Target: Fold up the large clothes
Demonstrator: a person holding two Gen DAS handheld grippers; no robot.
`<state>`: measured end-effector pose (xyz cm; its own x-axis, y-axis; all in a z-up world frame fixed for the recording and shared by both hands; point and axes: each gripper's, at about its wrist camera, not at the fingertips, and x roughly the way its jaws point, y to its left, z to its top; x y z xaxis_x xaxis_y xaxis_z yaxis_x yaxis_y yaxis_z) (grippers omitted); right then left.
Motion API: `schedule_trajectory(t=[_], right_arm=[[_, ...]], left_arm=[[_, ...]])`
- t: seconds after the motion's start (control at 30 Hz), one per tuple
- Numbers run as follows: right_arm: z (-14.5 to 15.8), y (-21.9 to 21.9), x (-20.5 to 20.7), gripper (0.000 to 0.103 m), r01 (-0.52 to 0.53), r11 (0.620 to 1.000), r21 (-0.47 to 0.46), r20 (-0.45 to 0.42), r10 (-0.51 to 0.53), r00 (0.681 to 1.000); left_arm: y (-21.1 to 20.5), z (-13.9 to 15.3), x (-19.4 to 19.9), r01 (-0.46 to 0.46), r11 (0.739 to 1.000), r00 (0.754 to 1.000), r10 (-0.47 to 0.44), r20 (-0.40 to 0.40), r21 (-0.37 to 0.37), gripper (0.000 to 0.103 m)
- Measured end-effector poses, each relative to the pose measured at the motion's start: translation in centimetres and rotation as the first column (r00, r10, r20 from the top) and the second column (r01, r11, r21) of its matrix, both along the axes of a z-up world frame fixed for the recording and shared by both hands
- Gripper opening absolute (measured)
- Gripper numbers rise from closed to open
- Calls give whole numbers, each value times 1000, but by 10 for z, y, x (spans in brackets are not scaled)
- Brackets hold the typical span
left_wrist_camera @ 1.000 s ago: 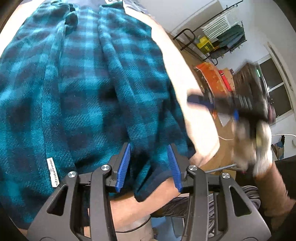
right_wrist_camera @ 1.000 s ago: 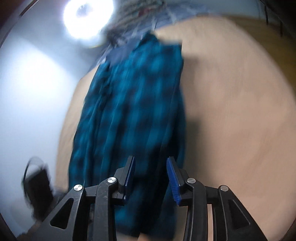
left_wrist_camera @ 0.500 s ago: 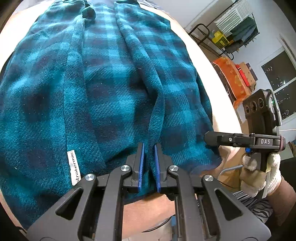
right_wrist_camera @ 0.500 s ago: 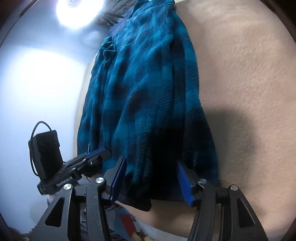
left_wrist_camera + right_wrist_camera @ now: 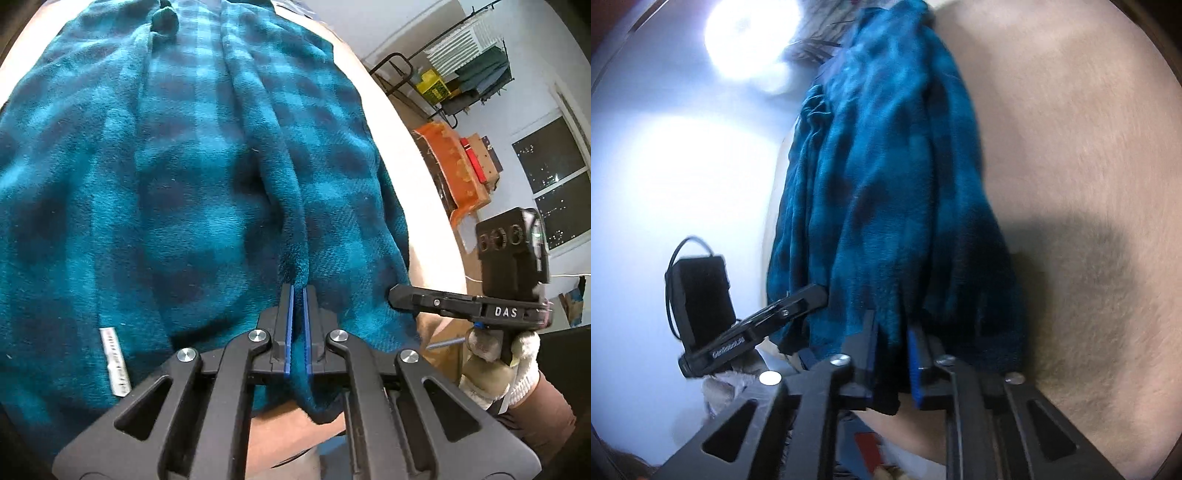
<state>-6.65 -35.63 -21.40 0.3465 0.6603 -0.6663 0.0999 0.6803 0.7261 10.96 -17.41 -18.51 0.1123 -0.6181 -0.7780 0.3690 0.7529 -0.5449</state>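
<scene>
A teal and dark blue checked fleece garment [image 5: 192, 192] lies lengthwise on a beige surface [image 5: 1071, 184]. My left gripper [image 5: 297, 295] is shut on a ridge of its near hem. My right gripper [image 5: 892, 325] is closed on the same hem further right, with fabric bunched between its blue pads [image 5: 915, 354]. It also shows in the left wrist view [image 5: 395, 295], at the garment's right corner. The left gripper shows in the right wrist view [image 5: 812, 295], at the left. The garment [image 5: 886, 206] hangs in folds from both grips.
A white label [image 5: 115, 362] sits on the garment's near left. Beyond the surface's right edge stand a clothes rack [image 5: 465, 70], an orange object [image 5: 454, 166] and a dark window [image 5: 554, 184]. A bright lamp [image 5: 742, 40] glares in the right wrist view.
My left gripper closed on the hem. My right gripper came in from the right, straddled the hem and closed on it. The near hem now bunches up at both grips.
</scene>
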Motion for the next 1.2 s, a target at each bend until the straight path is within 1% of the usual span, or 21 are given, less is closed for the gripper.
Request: schedule_trajectory(t=[0.13, 0.2, 0.23, 0.27, 0.33, 0.4, 0.43, 0.47, 0.5, 0.57, 0.63, 0.73, 0.8, 0.83, 0.87, 0.93, 1.0, 1.07, 1.13, 1.17, 1.2], right_arm=[[27, 2, -5, 2, -13, 995, -95, 51, 18, 999], [40, -2, -5, 2, -8, 988, -156, 62, 18, 998], [47, -4, -6, 2, -7, 982, -187, 69, 21, 997], [54, -7, -8, 2, -7, 974, -228, 80, 26, 996], [54, -12, -8, 2, 0, 955, -297, 71, 22, 997], [41, -15, -4, 3, 6, 964, -267, 43, 6, 999], [33, -15, -3, 11, 2, 963, -269, 20, 3, 1000], [28, -14, -1, 15, -8, 961, -276, 4, 9, 1000], [25, -13, 0, 24, -28, 962, -270, -6, 27, 1000], [29, -13, 1, 29, -30, 963, -268, 18, 36, 999], [40, -22, 2, 34, -8, 972, -235, 70, 25, 997], [50, -38, 7, 38, 44, 978, -202, 119, -20, 993], [47, -41, 25, 42, 68, 974, -218, 132, -40, 991], [42, -44, 35, 48, 75, 972, -221, 130, -47, 990], [38, -46, 40, 50, 79, 973, -218, 124, -53, 991], [26, -43, 62, 51, 77, 972, -220, 104, -55, 993], [18, -40, 76, 51, 77, 967, -243, 90, -57, 994], [10, -38, 87, 47, 69, 966, -249, 81, -51, 995], [7, -36, 94, 16, 55, 965, -255, 86, -34, 996], [7, -33, 96, 12, 40, 962, -272, 83, -18, 996], [7, -30, 98, 8, 29, 950, -310, 87, -2, 996]], left_arm=[[-9, 22, -14, 28, 999, 998, -26, 49, -41, 0], [-12, 30, -18, 39, 997, 997, -35, 62, -61, 0], [-15, 31, -20, 50, 997, 996, -46, 71, -52, 0], [-22, 28, -21, 67, 998, 994, -65, 85, -19, 0], [-25, 20, -22, 74, 997, 994, -75, 75, 22, 0], [-28, 12, -23, 82, 995, 994, -87, 72, 64, 0], [-28, 13, -24, 87, 994, 992, -93, 84, 73, 0], [-27, 17, -26, 92, 993, 990, -99, 97, 81, 0], [-25, 21, -27, 91, 992, 989, -100, 110, 84, 0], [-18, 37, -30, 76, 994, 984, -87, 154, 79, 0], [-14, 49, -34, 63, 996, 979, -73, 193, 59, 0], [-21, 66, -40, 95, 995, 967, -94, 239, 9, 0], [-34, 67, -44, 133, 991, 957, -134, 258, 19, 0], [-42, 65, -46, 148, 989, 955, -149, 256, 25, 0], [-49, 61, -46, 163, 986, 956, -164, 244, 26, 0], [-55, 54, -50, 185, 982, 957, -186, 224, 25, 0], [-67, 42, -50, 212, 977, 954, -214, 208, 36, 0], [-76, 31, -50, 235, 971, 950, -241, 199, 53, 0], [-82, 18, -52, 254, 964, 947, -264, 184, 77, 0], [-84, 9, -52, 265, 960, 945, -278, 174, 95, 0], [-87, 2, -54, 275, 955, 942, -291, 170, 112, 0]])
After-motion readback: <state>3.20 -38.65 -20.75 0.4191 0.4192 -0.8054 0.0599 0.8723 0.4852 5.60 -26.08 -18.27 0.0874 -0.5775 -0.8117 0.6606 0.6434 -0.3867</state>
